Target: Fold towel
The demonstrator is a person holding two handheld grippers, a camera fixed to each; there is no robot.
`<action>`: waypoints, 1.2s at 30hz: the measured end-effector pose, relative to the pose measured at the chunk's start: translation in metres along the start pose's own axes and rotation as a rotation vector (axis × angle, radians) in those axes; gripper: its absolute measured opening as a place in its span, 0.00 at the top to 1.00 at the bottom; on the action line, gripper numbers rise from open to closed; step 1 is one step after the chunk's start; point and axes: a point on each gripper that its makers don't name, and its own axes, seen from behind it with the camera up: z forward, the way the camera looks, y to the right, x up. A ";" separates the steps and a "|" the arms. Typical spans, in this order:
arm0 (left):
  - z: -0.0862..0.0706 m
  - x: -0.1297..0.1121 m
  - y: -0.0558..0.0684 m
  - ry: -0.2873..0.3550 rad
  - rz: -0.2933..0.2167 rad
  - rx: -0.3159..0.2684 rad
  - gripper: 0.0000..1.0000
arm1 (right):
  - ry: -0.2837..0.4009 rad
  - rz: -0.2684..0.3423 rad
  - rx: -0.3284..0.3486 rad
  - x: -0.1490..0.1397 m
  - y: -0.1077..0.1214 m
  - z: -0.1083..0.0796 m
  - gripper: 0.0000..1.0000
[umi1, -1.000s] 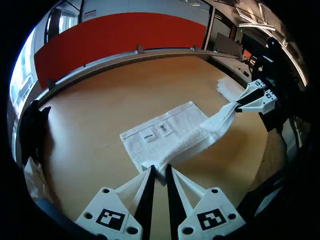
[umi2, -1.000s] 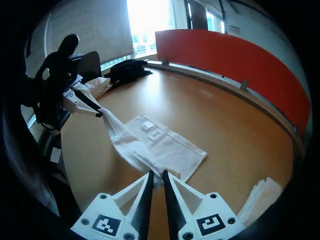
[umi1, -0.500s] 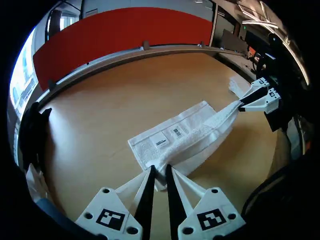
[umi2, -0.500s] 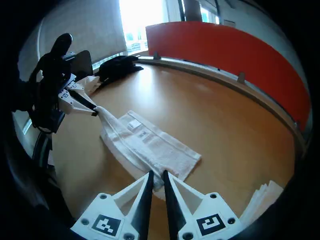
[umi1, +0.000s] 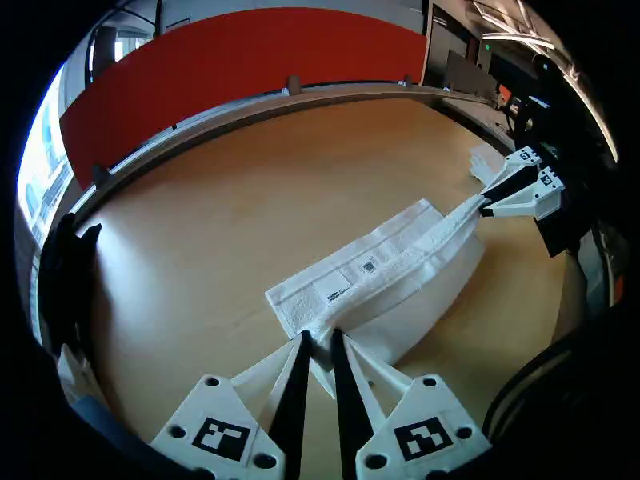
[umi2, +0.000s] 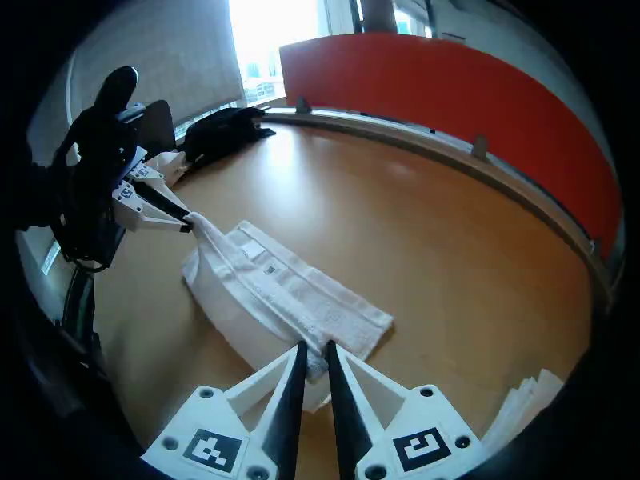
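Note:
A white towel [umi1: 384, 268] with two small tags lies partly on the wooden table [umi1: 240, 184], its near long edge lifted and stretched between both grippers. In the left gripper view, my left gripper [umi1: 318, 340] is shut on one corner. Across the table my right gripper [umi1: 482, 206] pinches the other corner. In the right gripper view, the right gripper [umi2: 314, 352] is shut on its corner of the towel [umi2: 264, 276], and the left gripper [umi2: 190, 222] holds the far end. Under the raised edge the cloth bulges toward me.
A red partition [umi1: 240, 64] runs along the table's far edge. A black bundle [umi2: 228, 128] lies at the table's end near the window. A stack of folded white towels [umi2: 524, 396] sits at the other end, beyond the right gripper [umi1: 482, 166].
Both grippers have carried the lifted edge forward over the flat part of the towel. Less of the flat part shows, and the cloth below now sags in a wider curve.

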 end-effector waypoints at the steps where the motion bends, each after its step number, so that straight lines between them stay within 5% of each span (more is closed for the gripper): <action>1: 0.002 -0.001 -0.001 -0.003 0.001 0.001 0.80 | -0.003 0.002 0.000 -0.001 0.001 0.001 0.81; 17: 0.040 -0.009 -0.013 -0.041 0.026 0.051 0.72 | -0.048 0.068 -0.052 -0.017 0.022 0.026 0.75; 25: 0.046 -0.007 -0.018 -0.040 0.034 0.067 0.65 | -0.057 0.082 -0.088 -0.020 0.034 0.035 0.66; 31: 0.050 -0.007 -0.026 -0.043 0.037 0.096 0.56 | -0.061 0.086 -0.124 -0.021 0.044 0.039 0.47; 36: 0.050 -0.007 -0.031 -0.040 0.033 0.110 0.31 | -0.057 0.080 -0.152 -0.021 0.052 0.039 0.22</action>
